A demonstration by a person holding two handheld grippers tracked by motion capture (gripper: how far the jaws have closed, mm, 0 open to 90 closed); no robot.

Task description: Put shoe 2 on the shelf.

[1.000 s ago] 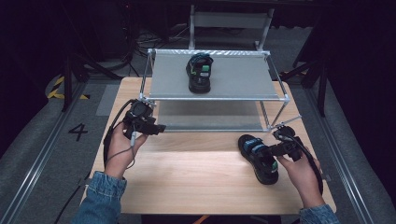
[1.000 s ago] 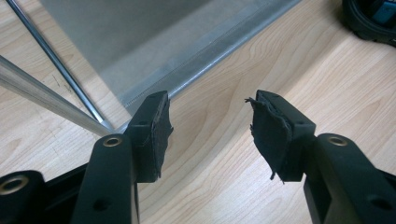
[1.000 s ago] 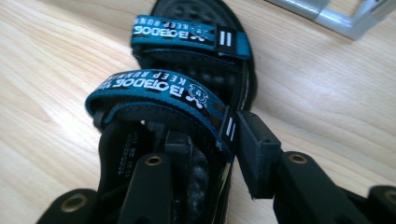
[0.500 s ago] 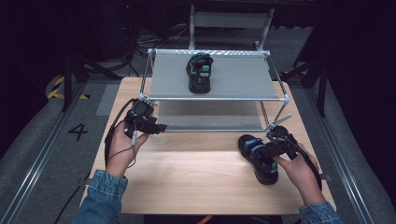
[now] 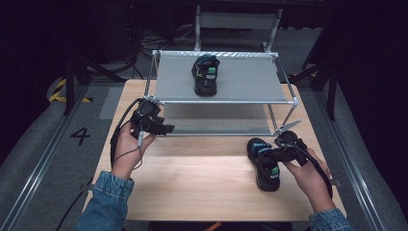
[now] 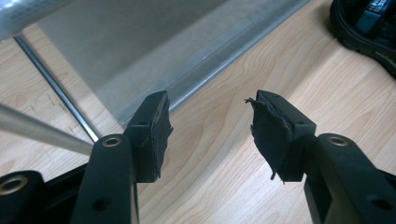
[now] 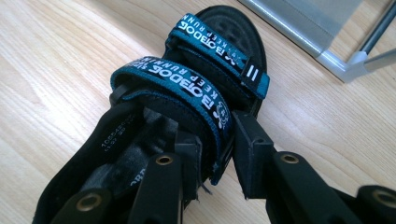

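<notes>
Pale wood table (image 5: 202, 178) bears right tool (image 7: 215, 154) clamping sandal (image 7: 196, 93); left tool (image 6: 208, 133) gapes empty.

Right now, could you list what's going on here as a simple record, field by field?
Setting: wooden table with a two-level metal rack at its far side
On the rack's top shelf: one black sandal
On the table: second sandal, black with teal straps
Right gripper: jaws on either side of the second sandal's teal strap, closing on it
Left gripper: open, holding nothing, over the table by the rack's lower shelf
</notes>
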